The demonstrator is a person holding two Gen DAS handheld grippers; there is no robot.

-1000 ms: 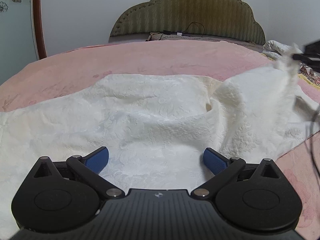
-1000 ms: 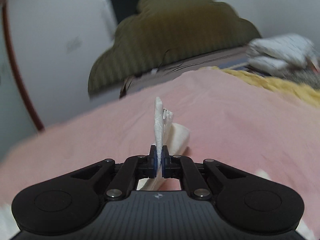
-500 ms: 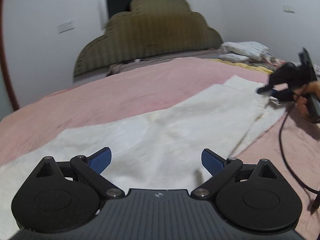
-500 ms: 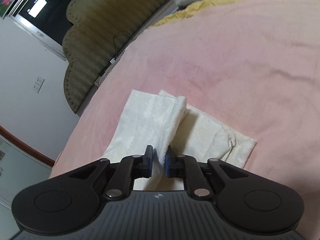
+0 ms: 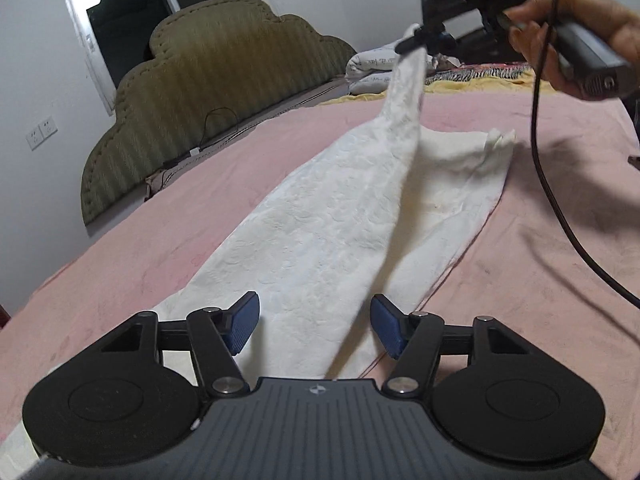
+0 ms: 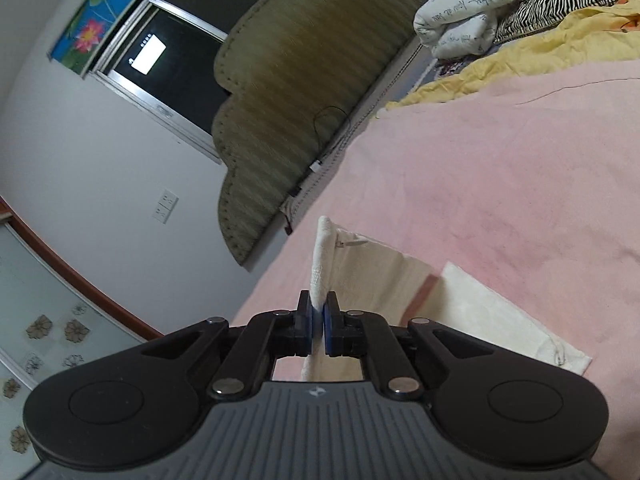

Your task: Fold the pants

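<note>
White textured pants lie stretched along the pink bed. My left gripper is open, its blue pads either side of the near end of the raised pants layer, not closed on it. My right gripper is shut on a fold of the pants and holds it up above the bed; it also shows in the left wrist view, lifting the far end of the upper leg. The lower leg lies flat on the bed underneath.
An olive padded headboard stands at the far end of the bed. Folded white, striped and yellow bedding is piled at the far right. A black cable hangs from the right gripper over the bed. A dark window is in the wall.
My right gripper has risen with the pants fold, pulling the upper leg up taut. My left gripper has narrowed its opening around the near end of the cloth.
</note>
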